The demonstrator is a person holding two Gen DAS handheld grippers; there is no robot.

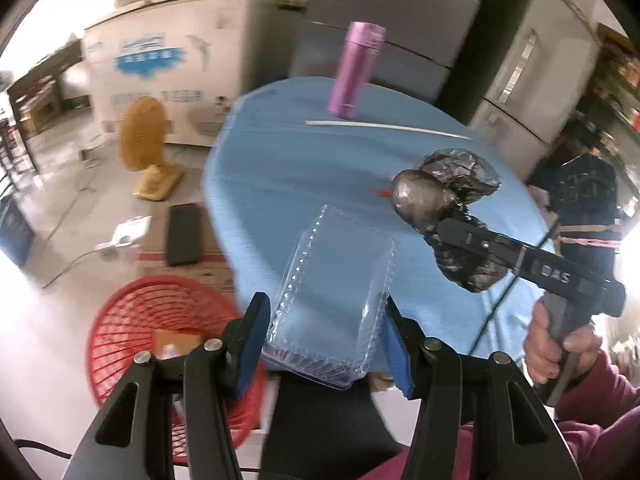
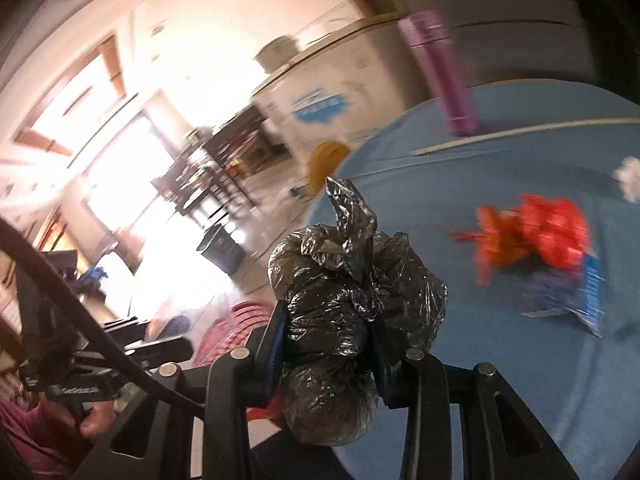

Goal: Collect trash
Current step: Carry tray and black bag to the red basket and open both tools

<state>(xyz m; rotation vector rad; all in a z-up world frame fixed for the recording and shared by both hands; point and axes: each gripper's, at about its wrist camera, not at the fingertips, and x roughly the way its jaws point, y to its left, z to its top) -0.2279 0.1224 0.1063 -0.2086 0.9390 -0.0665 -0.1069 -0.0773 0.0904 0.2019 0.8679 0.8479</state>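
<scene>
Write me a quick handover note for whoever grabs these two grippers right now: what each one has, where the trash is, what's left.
Left gripper: jaws closed on the clear plastic clamshell box.
Right gripper: jaws shut on the crumpled dark plastic bag.
Red basket stands on the floor beside the blue table, with some items already inside.
Still on the table: red wrapper, blue packet, white scrap, white strip. The purple bottle stands there too.
Left to do: drop both held pieces in the basket, then collect the rest.
</scene>
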